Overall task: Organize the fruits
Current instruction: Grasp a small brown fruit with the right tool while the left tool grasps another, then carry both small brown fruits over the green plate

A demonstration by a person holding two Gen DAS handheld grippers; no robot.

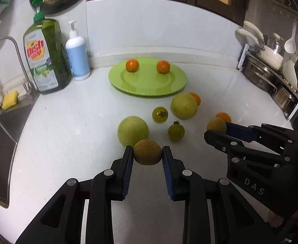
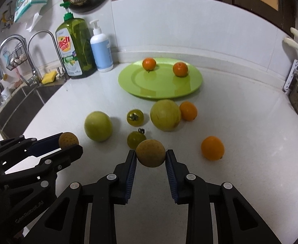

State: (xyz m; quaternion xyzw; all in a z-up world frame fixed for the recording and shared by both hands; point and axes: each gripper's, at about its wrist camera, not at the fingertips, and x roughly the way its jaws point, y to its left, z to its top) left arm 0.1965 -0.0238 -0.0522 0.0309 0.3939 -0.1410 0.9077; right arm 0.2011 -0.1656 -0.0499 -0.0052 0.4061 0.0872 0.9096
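At the left of the right wrist view, our left hand-held gripper point(image 2: 70, 143) grips a brown fruit point(image 2: 68, 139) above the white tabletop point(image 2: 250, 122). At lower centre, our right hand-held gripper point(image 2: 151, 156) clamps a second brown fruit point(image 2: 150, 153). Green and orange fruits lie loose mid-frame; two oranges point(image 2: 149, 64) sit on the green plate point(image 2: 159, 91) at upper centre.
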